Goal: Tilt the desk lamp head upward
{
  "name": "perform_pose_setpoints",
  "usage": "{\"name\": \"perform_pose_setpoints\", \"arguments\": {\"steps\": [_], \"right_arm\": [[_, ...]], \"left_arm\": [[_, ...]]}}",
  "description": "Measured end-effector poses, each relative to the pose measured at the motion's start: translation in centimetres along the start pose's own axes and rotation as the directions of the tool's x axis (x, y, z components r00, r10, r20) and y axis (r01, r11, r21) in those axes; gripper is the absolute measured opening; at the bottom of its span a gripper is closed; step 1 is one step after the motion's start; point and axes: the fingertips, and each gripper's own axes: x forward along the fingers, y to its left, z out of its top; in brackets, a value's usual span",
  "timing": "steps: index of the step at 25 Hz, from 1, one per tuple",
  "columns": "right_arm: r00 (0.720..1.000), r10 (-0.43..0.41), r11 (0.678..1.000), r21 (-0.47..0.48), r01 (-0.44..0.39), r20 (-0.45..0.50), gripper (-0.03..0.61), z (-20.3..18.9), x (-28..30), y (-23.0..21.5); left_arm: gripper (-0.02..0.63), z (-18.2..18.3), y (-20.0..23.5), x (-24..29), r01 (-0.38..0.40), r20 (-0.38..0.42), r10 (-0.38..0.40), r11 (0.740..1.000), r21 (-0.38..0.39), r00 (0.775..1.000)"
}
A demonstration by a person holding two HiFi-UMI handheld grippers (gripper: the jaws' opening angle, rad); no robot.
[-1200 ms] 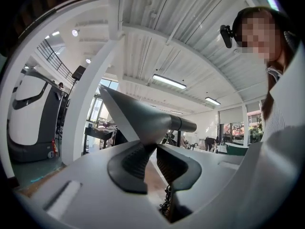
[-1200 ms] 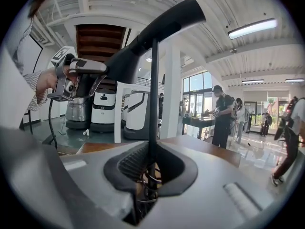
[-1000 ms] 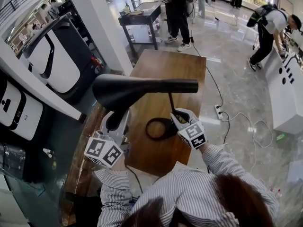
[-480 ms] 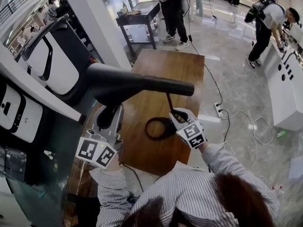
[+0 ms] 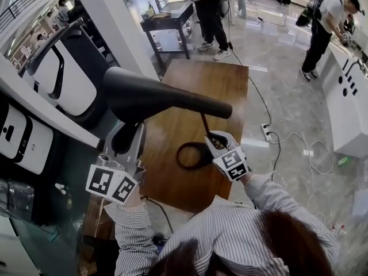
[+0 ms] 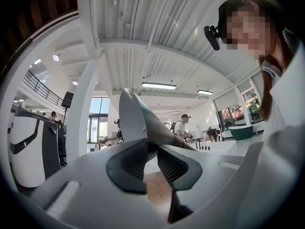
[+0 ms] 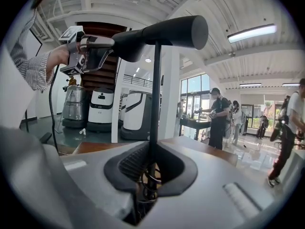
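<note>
A black desk lamp stands on the wooden table (image 5: 221, 82), with a ring base (image 5: 185, 155), a thin stem (image 5: 204, 122) and a long flat head (image 5: 155, 96). My left gripper (image 5: 127, 135) is shut on the wide end of the head, which fills the space between its pads (image 6: 136, 118). My right gripper (image 5: 214, 140) is shut on the stem low down, just above the base. In the right gripper view the stem (image 7: 155, 99) rises from between the pads to the head (image 7: 164, 32), and the left gripper (image 7: 93, 51) clamps the head's far end. The head slopes up towards the left gripper.
White and black machines (image 5: 69, 79) line the left side beside a white pillar. A black side table (image 5: 169, 19) and several people stand beyond the table. A power strip with cables (image 5: 267, 134) lies on the floor at right, near a white counter (image 5: 348, 114).
The left gripper has risen with the wide end of the lamp head, so the head tilts up more on that side. The right gripper stays on the stem.
</note>
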Motion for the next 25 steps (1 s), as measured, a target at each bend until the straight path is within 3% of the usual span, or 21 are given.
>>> {"name": "perform_pose_setpoints", "arguments": {"steps": [11, 25], "right_arm": [[1.000, 0.009, 1.000, -0.004, -0.009, 0.004, 0.043, 0.3, 0.1, 0.8], [0.997, 0.027, 1.000, -0.010, -0.027, 0.068, 0.050, 2.1, -0.4, 0.5]], "left_arm": [[0.057, 0.7, 0.5, -0.5, -0.021, 0.006, 0.021, 1.000, 0.019, 1.000], [0.076, -0.2, 0.8, -1.3, -0.103, 0.108, 0.107, 0.994, -0.040, 0.988]]}}
